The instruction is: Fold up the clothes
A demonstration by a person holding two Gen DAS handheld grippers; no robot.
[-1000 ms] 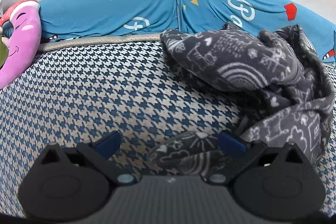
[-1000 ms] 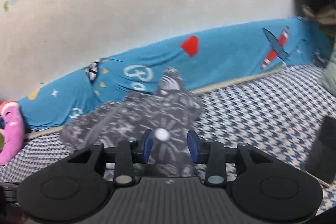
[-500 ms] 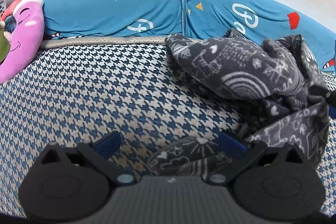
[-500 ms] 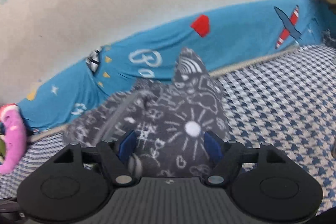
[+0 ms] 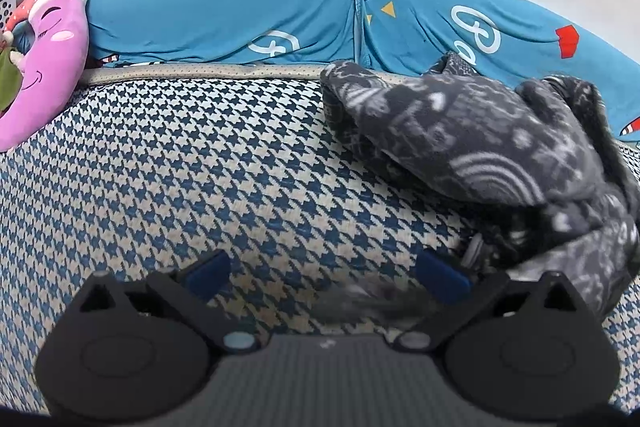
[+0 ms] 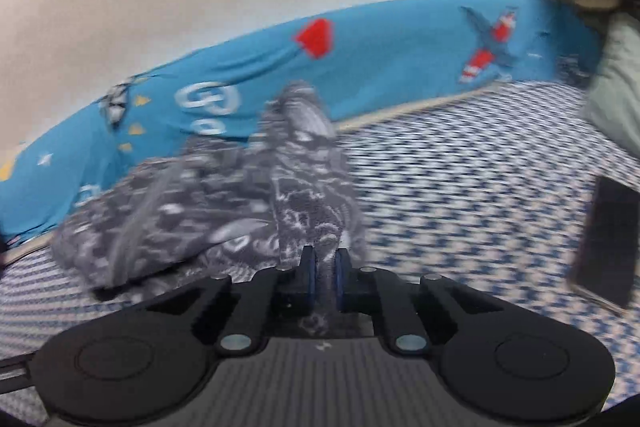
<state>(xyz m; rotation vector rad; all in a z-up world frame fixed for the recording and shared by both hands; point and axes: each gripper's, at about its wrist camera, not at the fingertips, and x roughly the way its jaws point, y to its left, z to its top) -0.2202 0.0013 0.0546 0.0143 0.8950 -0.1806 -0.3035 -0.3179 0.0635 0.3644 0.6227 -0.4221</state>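
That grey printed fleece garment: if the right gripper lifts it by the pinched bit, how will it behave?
Probably floppy: the grey printed fleece garment lies crumpled in soft folds on the houndstooth mattress. Likely light, but it would drape and trail below the right gripper, shut on a single fold. Its fuzzy surface suggests little slipping.

A dark grey fleece garment with white doodle print (image 5: pixel 472 143) on a blue-and-cream houndstooth bed cover (image 5: pixel 192 163), beside a turquoise cartoon-print sheet (image 5: pixel 248 19) and a pink moon-shaped plush pillow (image 5: pixel 48 59).
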